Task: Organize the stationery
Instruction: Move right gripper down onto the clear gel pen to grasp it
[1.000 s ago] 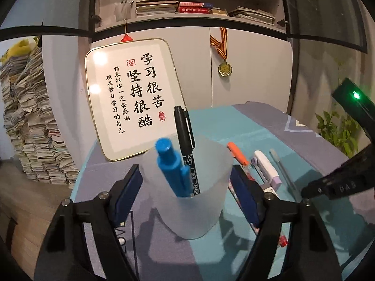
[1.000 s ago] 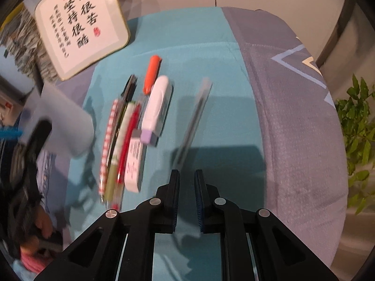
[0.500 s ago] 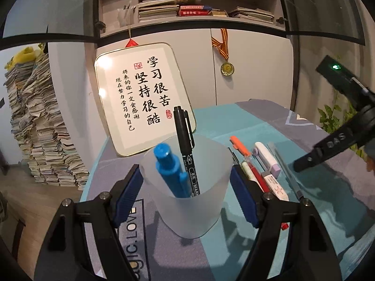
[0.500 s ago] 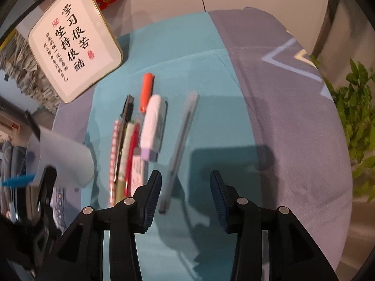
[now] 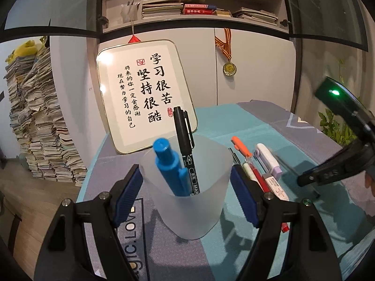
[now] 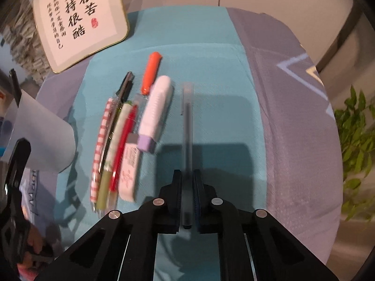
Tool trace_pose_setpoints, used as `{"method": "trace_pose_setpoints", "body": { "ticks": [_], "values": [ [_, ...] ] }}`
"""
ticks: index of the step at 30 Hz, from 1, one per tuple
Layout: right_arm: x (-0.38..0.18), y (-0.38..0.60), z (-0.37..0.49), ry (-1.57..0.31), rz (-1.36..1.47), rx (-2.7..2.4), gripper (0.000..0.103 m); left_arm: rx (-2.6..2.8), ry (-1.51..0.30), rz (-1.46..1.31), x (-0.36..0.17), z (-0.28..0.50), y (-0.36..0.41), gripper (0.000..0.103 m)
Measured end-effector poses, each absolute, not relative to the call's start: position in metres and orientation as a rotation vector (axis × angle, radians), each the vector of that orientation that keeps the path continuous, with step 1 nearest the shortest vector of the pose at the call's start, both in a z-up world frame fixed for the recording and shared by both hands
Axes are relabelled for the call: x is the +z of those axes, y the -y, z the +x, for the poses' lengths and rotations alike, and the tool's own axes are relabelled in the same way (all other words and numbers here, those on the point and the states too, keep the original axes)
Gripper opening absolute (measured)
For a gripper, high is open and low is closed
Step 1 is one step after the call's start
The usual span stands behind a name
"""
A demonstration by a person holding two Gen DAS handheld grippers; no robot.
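Between my right gripper's (image 6: pixel 186 194) pads lies the clear pen (image 6: pixel 187 126), running out toward twelve o'clock over the teal cloth (image 6: pixel 211 65). Half a second ago those jaws stood wide beside it; now they have snapped shut on its near end, so I judge the pick made and the lift to the cup next. At ten o'clock from the pen sit the others waiting their turn: the white corrector (image 6: pixel 155 110), orange pen (image 6: pixel 152 70), red pen (image 6: pixel 121 147) and checked pen (image 6: pixel 100 145), touching in a row. My left gripper (image 5: pixel 187 196) holds the frosted cup (image 5: pixel 187 201) as before, jaws part-open around its walls, the blue marker (image 5: pixel 170 166) and black marker (image 5: pixel 186 145) standing inside. At eleven o'clock behind the cup leans the calligraphy board (image 5: pixel 145 91).
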State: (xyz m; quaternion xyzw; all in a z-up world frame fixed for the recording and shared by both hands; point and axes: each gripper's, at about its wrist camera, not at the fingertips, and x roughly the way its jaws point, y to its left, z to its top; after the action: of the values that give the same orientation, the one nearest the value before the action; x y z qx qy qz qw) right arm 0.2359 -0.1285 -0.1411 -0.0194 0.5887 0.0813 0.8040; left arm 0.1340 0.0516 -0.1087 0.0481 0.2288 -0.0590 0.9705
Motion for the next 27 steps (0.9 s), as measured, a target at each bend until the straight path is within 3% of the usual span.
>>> {"method": "trace_pose_setpoints", "body": {
  "ticks": [9,12,13,14,27],
  "values": [
    [-0.139,0.143,0.199,-1.324,-0.15,0.19,0.011,-0.12,-0.464,0.097,-0.109,0.134,-0.052,0.076],
    [-0.13,0.144,0.205,-1.273,-0.132,0.185,0.028,-0.12,-0.464,0.099,-0.109,0.134,-0.052,0.076],
    [-0.127,0.145,0.21,-1.259,-0.128,0.187,0.038,-0.119,-0.464,0.099,-0.109,0.134,-0.052,0.076],
    [-0.125,0.144,0.217,-1.242,-0.123,0.184,0.04,-0.12,-0.465,0.097,-0.109,0.134,-0.052,0.076],
    [-0.135,0.136,0.267,-1.237,-0.097,0.134,0.04,-0.123,-0.476,0.086,-0.109,0.136,-0.052,0.077]
  ]
}}
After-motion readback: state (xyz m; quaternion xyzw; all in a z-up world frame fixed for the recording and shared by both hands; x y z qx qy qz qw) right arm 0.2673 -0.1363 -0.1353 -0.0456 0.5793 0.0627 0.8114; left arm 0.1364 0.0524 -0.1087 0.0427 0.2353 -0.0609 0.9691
